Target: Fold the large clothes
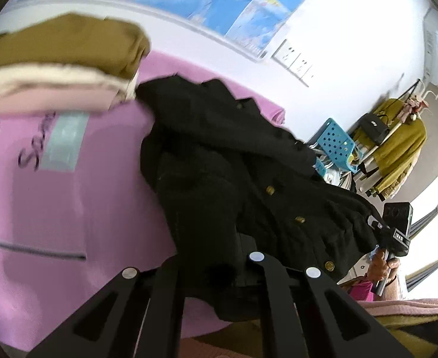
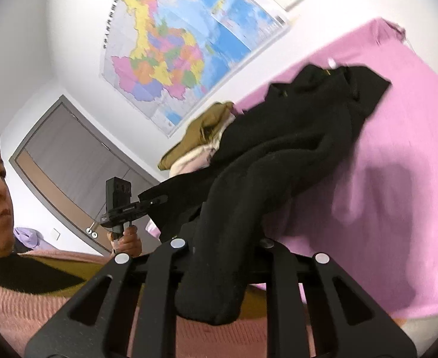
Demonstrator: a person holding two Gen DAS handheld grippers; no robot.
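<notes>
A black knit cardigan [image 1: 248,179] with brass buttons is lifted over the pink sheet [image 1: 69,197]. My left gripper [image 1: 219,271] is shut on one edge of the cardigan. My right gripper [image 2: 221,247] is shut on the cardigan [image 2: 278,161] too, and a sleeve hangs down between its fingers. The right gripper also shows in the left wrist view [image 1: 394,232], at the cardigan's far edge. The left gripper shows in the right wrist view [image 2: 129,205] likewise. The far end of the garment rests on the sheet [image 2: 397,149].
A stack of folded clothes [image 1: 57,59], brown on top of cream and pink, lies on the sheet at the far left. A map [image 2: 171,47] hangs on the wall. A clothes rack with a yellow garment [image 1: 397,149] and a blue basket [image 1: 335,143] stand beyond the bed.
</notes>
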